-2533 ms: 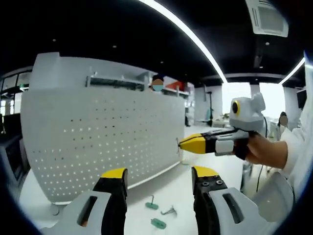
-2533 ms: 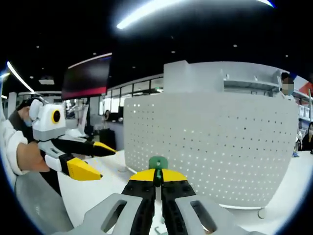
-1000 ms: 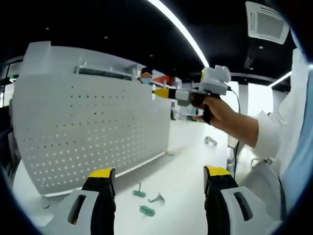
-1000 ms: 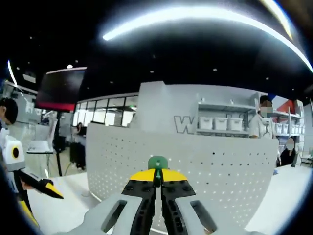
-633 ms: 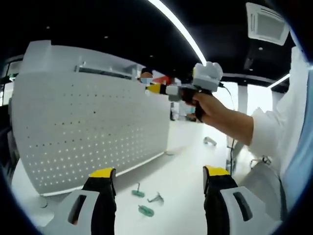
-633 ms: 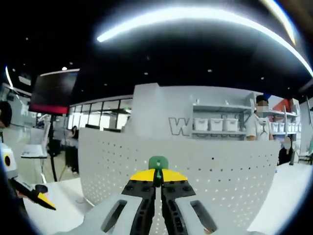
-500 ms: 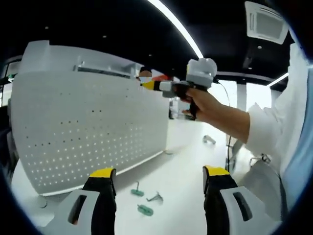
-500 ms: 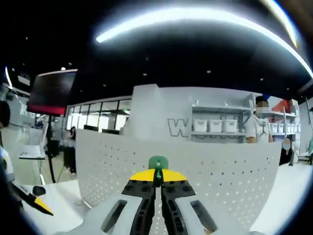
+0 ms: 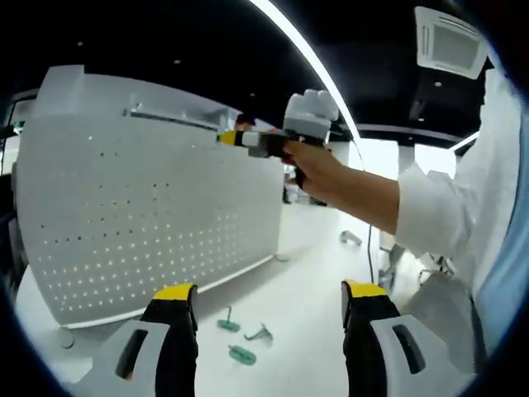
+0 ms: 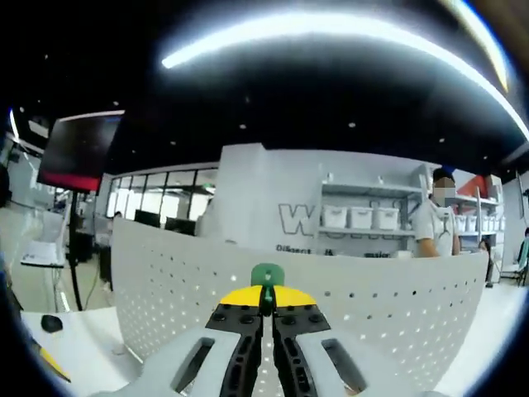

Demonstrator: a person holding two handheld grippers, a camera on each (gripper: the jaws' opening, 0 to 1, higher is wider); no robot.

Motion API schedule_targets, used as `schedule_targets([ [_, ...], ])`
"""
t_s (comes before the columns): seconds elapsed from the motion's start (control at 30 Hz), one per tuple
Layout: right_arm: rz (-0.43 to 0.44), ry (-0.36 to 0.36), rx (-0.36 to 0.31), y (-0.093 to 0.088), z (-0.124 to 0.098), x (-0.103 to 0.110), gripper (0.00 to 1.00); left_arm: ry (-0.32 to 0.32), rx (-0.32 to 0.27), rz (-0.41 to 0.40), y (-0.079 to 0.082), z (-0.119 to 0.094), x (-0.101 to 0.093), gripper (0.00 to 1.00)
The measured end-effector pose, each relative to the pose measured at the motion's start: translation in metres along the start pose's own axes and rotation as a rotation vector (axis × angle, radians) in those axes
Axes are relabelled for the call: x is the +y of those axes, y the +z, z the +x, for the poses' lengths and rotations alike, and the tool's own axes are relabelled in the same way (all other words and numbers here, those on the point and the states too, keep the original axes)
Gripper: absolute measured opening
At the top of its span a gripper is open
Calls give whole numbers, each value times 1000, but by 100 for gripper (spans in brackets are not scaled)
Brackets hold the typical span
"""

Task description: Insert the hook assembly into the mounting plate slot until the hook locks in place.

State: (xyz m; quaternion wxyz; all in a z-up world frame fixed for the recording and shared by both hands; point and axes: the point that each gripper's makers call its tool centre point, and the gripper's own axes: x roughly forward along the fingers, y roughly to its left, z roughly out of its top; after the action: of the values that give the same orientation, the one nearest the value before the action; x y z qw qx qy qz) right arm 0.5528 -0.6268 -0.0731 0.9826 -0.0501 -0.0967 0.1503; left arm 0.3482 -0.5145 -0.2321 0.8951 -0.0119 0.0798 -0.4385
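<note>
A white perforated mounting plate (image 9: 157, 223) stands upright on the white table; it also spans the right gripper view (image 10: 372, 322). My right gripper (image 10: 266, 291) is shut on a green hook piece (image 10: 267, 275), close in front of the plate near its top edge. In the left gripper view that same right gripper (image 9: 225, 138) is held by a hand (image 9: 310, 165) at the plate's upper rim. My left gripper (image 9: 266, 294) is open, hanging over the table with nothing between its jaws. Three loose green and metal hooks (image 9: 245, 354) lie on the table below it.
The white table (image 9: 306, 281) stretches right of the plate. A person's white sleeve (image 9: 446, 223) fills the right of the left gripper view. Behind the plate are shelves with bins (image 10: 355, 217) and a standing person (image 10: 436, 223). A dark screen (image 10: 78, 149) hangs at left.
The right gripper, still shut on the green hook, has risen and moved left to the plate's top edge. The plate looms nearer in the right gripper view. The left gripper stays open.
</note>
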Motion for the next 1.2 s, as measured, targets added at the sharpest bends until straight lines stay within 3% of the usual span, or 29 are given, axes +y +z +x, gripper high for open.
schedule_targets([
  [0.73,-13,-69,60,-28,27,-6,0,-8,-2,-18,-4,1,-1,70],
  [1.2,-6,-86,65,-29,32,-8,0,-18,0,-27,-6,2,-1,69],
])
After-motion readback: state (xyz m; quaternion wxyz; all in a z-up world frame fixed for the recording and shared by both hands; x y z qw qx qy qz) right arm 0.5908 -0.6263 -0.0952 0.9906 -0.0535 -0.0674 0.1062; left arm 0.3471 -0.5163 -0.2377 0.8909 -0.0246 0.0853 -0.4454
